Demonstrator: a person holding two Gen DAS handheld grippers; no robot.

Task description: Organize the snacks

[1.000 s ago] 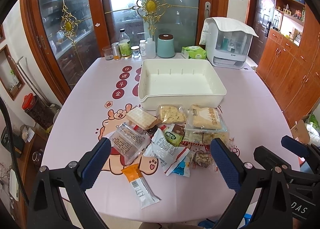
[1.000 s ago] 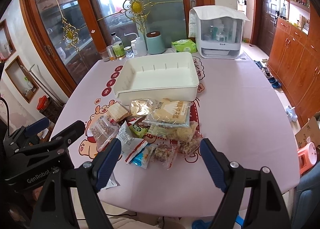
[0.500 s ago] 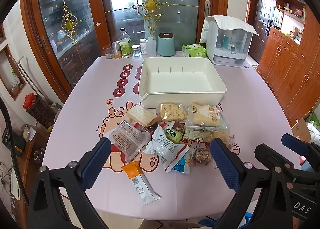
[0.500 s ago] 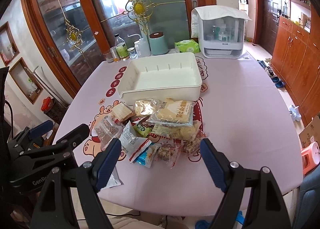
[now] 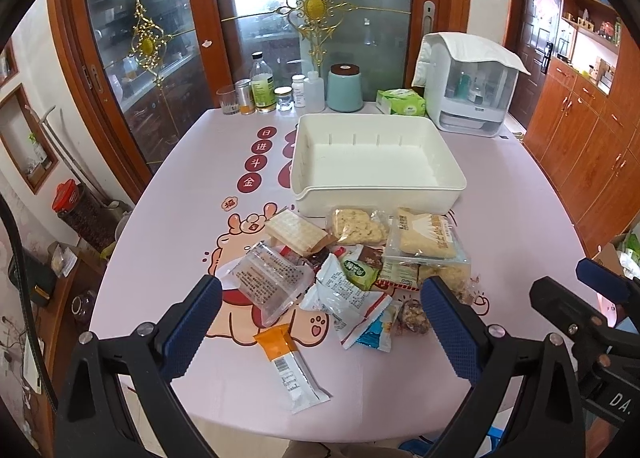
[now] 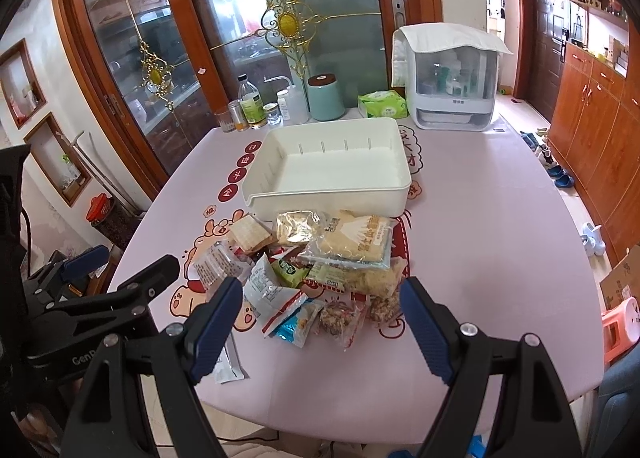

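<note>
A heap of packaged snacks (image 5: 352, 262) (image 6: 320, 258) lies on the pink table (image 5: 180, 226), just in front of an empty white bin (image 5: 376, 162) (image 6: 332, 166). An orange-ended bar (image 5: 288, 366) lies nearest, apart from the heap. My left gripper (image 5: 320, 326) hovers above the near table edge, open, nothing between its blue pads. My right gripper (image 6: 320, 322) hangs likewise over the near edge, open and holding nothing. Each gripper shows at the side of the other's view.
Along the far table edge stand bottles and jars (image 5: 264, 94), a teal canister (image 5: 345, 88), a green tissue pack (image 5: 402, 102) and a white covered appliance (image 5: 468, 86). Wooden cabinets (image 5: 592, 146) line the right. A pink stool (image 6: 620, 322) stands by the table's right.
Both views have shifted very slightly; the snacks and bin have not moved and both grippers stay open.
</note>
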